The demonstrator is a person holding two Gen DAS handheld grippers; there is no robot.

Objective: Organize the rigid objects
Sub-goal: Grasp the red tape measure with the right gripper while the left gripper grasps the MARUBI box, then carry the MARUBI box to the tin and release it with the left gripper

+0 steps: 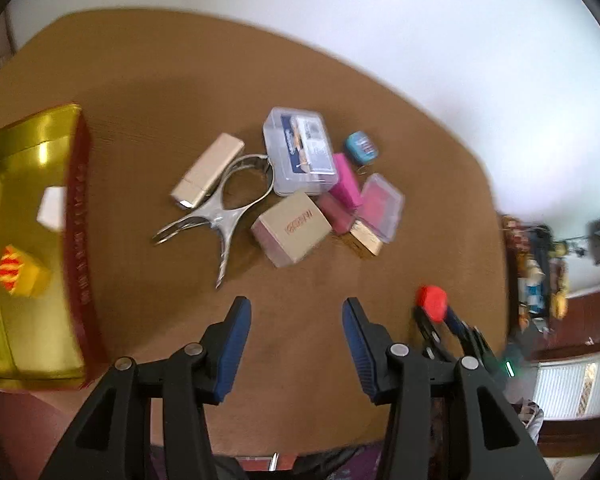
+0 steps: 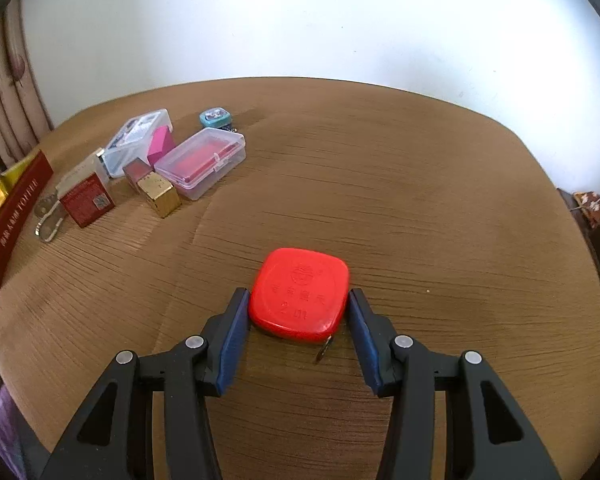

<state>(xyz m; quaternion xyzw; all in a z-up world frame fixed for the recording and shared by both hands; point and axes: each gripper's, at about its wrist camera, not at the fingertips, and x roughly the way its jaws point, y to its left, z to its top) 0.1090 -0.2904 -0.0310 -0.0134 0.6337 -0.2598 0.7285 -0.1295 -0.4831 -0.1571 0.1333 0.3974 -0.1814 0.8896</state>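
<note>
A red tape measure sits between the blue pads of my right gripper, which is shut on it; the pair also shows in the left wrist view. My left gripper is open and empty above the brown table. A pile of small things lies ahead of it: a clear plastic box, metal tongs, a beige box, pink boxes, a gold block and a teal tin. A gold-lined red box at the left holds a yellow-red pack.
The round brown table stands against a white wall. The red box's side is at the far left in the right wrist view. Shelves with clutter stand past the table's right edge.
</note>
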